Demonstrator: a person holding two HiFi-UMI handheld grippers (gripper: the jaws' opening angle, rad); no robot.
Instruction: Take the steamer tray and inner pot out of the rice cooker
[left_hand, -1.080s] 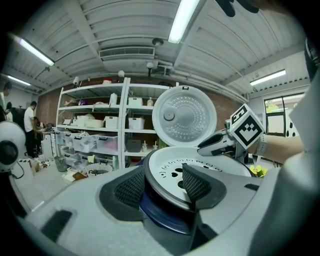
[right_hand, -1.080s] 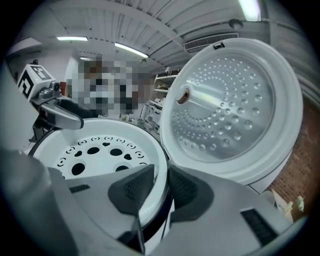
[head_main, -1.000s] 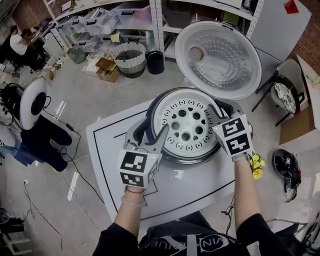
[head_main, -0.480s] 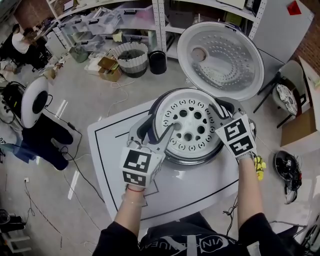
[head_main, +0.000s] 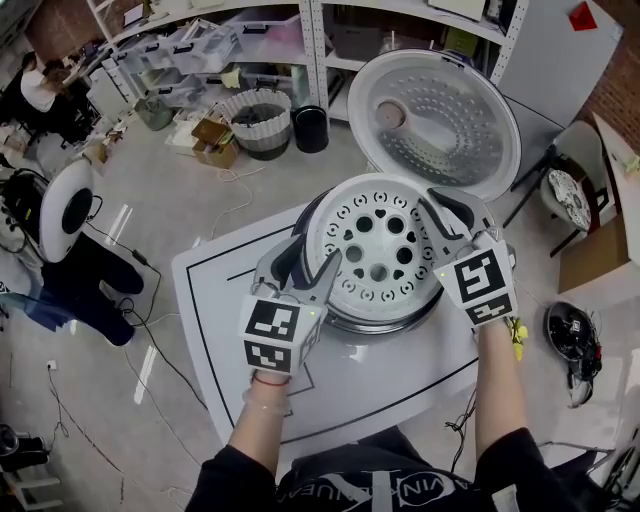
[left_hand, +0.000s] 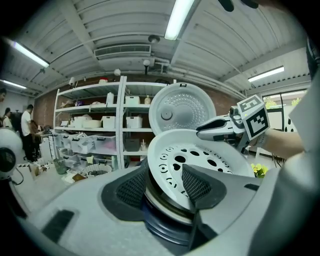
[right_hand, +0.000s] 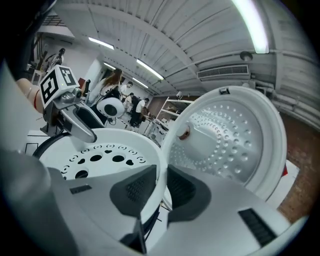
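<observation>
The right gripper (right_hand: 159, 189) has just been closing its jaws, and its two dark pads now pinch the thin white rim of the steamer tray (head_main: 378, 245) from either side, one pad inside the rim and one outside. That is a sound place to grip, since the wall there is narrow enough for the jaws to bite. The left gripper (left_hand: 165, 186) stands spread wide on the opposite side, one jaw outside the rim and one over the perforated floor, not pressing on the tray; it seems set to steady or catch that edge. In the left gripper view the tray sits tilted, its far side, where the right gripper pinches it, raised above the rice cooker (head_main: 372, 320), so the lift-out looks under way on one side only. The inner pot lies beneath the tray and cannot be clearly made out. The lid (head_main: 435, 110) stands swung back, leaving the way upward clear, and the cooker rests on a white table (head_main: 400, 385).
</observation>
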